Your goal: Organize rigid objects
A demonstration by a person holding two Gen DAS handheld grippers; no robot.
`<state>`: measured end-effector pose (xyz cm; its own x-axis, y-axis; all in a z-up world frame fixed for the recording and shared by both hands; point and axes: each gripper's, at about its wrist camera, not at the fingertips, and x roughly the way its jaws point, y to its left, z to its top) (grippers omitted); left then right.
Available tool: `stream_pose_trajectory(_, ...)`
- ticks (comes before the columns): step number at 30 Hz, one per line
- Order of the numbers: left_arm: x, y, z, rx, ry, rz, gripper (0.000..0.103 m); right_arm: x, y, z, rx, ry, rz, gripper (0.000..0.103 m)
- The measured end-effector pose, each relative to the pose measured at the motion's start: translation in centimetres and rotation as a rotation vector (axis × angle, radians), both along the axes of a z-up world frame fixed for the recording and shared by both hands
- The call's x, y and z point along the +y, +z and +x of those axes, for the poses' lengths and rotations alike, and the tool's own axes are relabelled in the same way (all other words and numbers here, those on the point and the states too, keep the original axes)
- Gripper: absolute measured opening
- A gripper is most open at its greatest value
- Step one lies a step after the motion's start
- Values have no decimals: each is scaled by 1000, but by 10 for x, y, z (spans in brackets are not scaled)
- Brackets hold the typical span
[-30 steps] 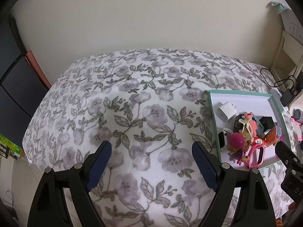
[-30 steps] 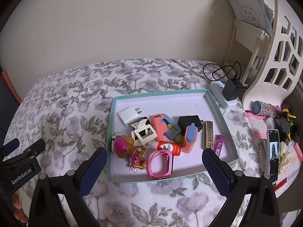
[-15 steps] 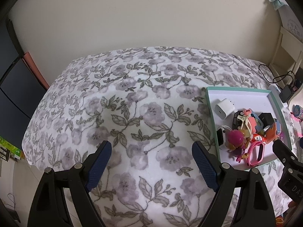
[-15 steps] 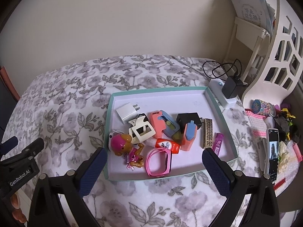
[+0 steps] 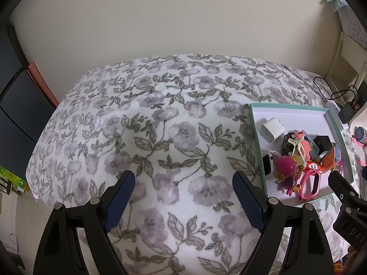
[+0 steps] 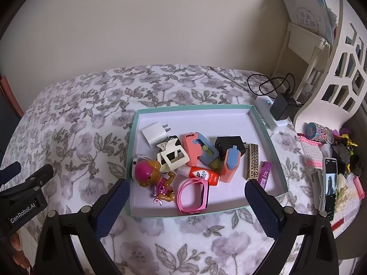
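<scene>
A shallow teal-rimmed tray [image 6: 134,137] lies on the flowered bedspread and holds a jumble of small items. Among them are a white charger [image 6: 154,134], a cream hair clip [image 6: 173,157], a pink-helmeted toy figure [image 6: 149,174], a pink watch band [image 6: 192,196], a red tube [image 6: 201,174], a black adapter [image 6: 229,145] and a gold patterned bar [image 6: 252,161]. My right gripper [image 6: 187,189] hangs open above the tray's near edge, holding nothing. My left gripper [image 5: 182,181] is open over bare bedspread, left of the tray [image 5: 254,123].
A white power strip with a black plug and cable [image 6: 275,112] lies past the tray's far right corner. A phone [image 6: 330,188] and beaded clutter sit to the right, below a white shelf [image 6: 332,57]. Dark furniture [image 5: 13,114] stands beyond the bed's left edge.
</scene>
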<state>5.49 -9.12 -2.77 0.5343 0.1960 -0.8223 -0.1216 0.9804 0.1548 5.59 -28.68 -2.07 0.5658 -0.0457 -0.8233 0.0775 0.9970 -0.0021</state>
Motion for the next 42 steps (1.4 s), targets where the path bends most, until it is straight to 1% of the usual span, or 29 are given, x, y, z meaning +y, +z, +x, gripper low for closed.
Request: stream_pose_trajectory(42, -1, -1, 0, 10, -5, -8, 87, 2, -2, 1, 9, 8, -8, 102)
